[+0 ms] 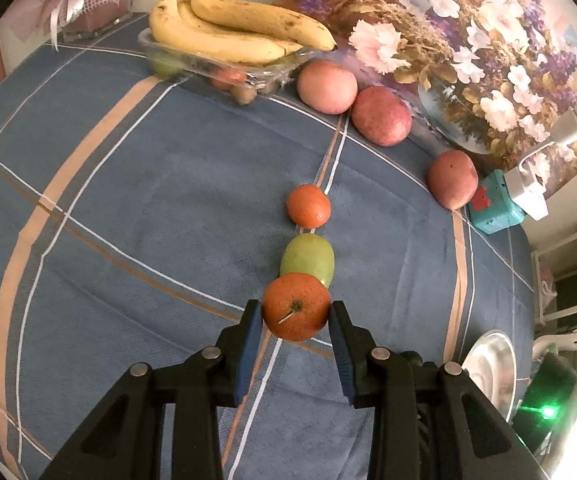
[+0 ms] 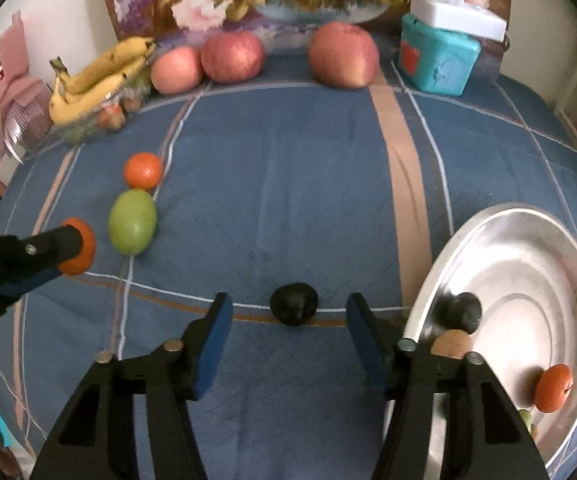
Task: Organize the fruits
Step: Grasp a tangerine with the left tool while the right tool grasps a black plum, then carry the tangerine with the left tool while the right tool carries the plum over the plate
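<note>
My left gripper (image 1: 296, 312) is shut on an orange tangerine (image 1: 296, 307), just above the blue checked cloth; it also shows in the right wrist view (image 2: 76, 246). Beyond it lie a green fruit (image 1: 308, 258) and a second tangerine (image 1: 308, 206). My right gripper (image 2: 290, 312) is open, its jaws either side of a dark plum (image 2: 293, 303) on the cloth, apart from it. To its right a steel plate (image 2: 528, 292) holds another dark plum (image 2: 462, 312), a brown fruit (image 2: 452, 343) and a tangerine (image 2: 554, 387).
Three red apples (image 2: 232, 56) line the back edge below a flower painting (image 1: 468, 40). A clear tray with bananas (image 1: 228, 30) stands at the back left. A teal box (image 2: 438, 60) with a white charger is at the back right.
</note>
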A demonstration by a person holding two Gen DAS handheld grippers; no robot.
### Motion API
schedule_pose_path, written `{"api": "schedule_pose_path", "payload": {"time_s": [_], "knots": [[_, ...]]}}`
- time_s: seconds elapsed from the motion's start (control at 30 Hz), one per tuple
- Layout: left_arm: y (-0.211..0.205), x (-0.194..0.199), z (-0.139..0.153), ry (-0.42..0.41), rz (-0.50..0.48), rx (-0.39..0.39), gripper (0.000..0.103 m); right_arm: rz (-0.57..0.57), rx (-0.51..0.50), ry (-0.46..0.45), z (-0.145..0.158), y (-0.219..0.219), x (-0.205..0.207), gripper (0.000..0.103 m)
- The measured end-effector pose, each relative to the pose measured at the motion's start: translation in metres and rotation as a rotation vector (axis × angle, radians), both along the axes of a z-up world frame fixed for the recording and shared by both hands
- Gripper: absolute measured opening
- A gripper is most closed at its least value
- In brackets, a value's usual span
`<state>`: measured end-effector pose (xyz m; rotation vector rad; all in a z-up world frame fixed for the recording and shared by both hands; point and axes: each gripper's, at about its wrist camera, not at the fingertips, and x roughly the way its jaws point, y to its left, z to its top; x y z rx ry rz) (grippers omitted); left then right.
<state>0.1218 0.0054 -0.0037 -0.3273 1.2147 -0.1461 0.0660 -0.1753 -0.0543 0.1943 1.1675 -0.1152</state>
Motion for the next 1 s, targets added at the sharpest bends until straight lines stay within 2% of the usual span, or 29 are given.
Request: {"api": "schedule_pose_path", "payload": {"time_s": [0.07,0.2,0.27,0.43,0.67,0.8,1.0], "knots": [[-0.001,0.000,0.000,0.001,0.001,0.001,0.037,-0.001,-0.010,0.009,-0.005,0.001,0.002,0.051],[-0.002,0.000,0.001,-0.004,0.002,0.005,0.037,0.001,-0.005,0.005,-0.007,0.000,0.001,0.032],[-0.002,0.000,0.002,-0.006,0.001,0.007,0.036,0.002,0.006,-0.010,-0.004,0.000,0.000,0.028],[-0.002,-0.002,0.008,-0.024,0.000,0.011,0.037,-0.001,0.046,-0.039,0.005,-0.001,-0.002,0.027],[-0.018,-0.008,0.018,-0.053,-0.049,0.013,0.037,-0.058,0.092,-0.129,0.037,-0.024,-0.016,0.027],[-0.040,-0.016,0.020,-0.058,-0.115,0.022,0.037,-0.150,0.069,-0.144,0.050,-0.057,-0.029,0.027],[-0.091,-0.038,0.023,-0.061,-0.285,0.003,0.036,-0.360,0.005,-0.094,0.047,-0.126,-0.055,0.027]]}}
